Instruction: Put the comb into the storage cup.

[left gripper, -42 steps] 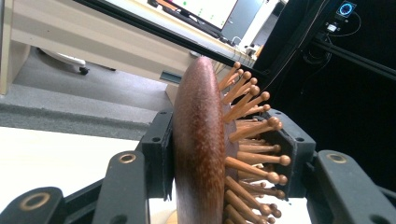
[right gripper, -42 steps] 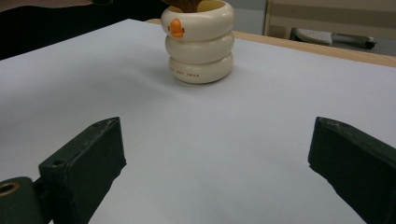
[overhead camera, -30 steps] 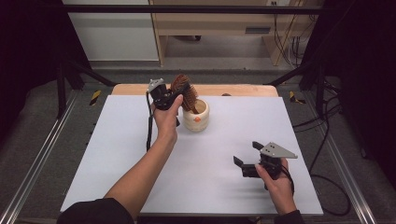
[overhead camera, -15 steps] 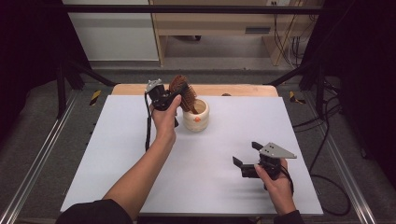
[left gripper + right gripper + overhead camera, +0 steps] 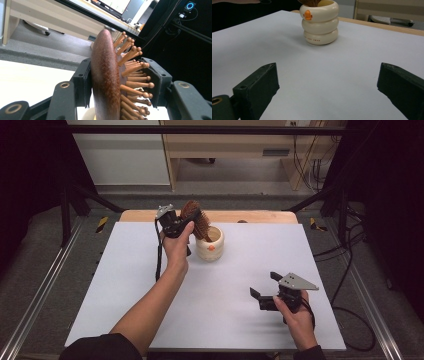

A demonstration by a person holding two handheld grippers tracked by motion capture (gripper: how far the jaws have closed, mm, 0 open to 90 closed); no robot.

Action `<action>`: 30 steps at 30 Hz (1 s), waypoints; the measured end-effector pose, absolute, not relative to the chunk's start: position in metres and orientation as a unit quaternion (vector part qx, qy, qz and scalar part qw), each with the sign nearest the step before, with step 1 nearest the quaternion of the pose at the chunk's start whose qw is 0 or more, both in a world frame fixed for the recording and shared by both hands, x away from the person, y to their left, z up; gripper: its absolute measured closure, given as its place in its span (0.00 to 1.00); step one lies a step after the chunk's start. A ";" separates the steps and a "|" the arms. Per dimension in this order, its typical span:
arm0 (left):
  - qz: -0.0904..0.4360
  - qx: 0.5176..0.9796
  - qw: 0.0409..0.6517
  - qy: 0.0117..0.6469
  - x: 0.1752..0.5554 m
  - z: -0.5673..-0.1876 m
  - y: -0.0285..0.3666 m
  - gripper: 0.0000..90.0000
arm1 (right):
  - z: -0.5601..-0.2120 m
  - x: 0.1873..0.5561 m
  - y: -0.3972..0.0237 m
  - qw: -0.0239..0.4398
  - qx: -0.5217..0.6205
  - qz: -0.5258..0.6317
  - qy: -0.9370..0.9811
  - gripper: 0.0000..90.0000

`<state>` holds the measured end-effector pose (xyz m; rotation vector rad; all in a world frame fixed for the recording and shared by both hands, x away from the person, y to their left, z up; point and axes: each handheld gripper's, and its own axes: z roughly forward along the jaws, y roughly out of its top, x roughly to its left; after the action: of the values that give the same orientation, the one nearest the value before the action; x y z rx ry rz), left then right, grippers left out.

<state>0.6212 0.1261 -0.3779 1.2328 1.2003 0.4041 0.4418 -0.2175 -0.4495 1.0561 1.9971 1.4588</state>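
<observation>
White matte table (image 5: 125, 285): left gripper (image 5: 181, 223), jaws just easing apart, brackets a brown wooden paddle hairbrush (image 5: 194, 217) standing handle-down in a cream ribbed cup (image 5: 210, 245). Right gripper (image 5: 264, 289) rests nearby, jaws wide, holding nothing.

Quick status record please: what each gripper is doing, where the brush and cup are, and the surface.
left gripper: jaws around the wooden hairbrush head, just been opening
hairbrush: handle end down inside the cream cup, leaning
cup: upright at the far middle of the white table, orange mark on its side
right gripper: open, holding nothing, low over the near right of the table
</observation>
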 end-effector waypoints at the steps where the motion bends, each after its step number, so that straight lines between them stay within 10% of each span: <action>1: 0.177 0.540 0.634 0.525 0.621 -0.378 0.126 0.51 | -0.449 0.442 -0.218 0.225 0.382 0.528 0.724 0.04; 30: 0.195 0.546 0.630 0.516 0.620 -0.379 0.126 0.36 | -0.452 0.444 -0.217 0.217 0.379 0.526 0.729 0.04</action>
<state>0.6204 0.1263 -0.3787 1.2503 1.1826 0.4466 0.4439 -0.2169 -0.4519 1.0506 2.0201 1.4584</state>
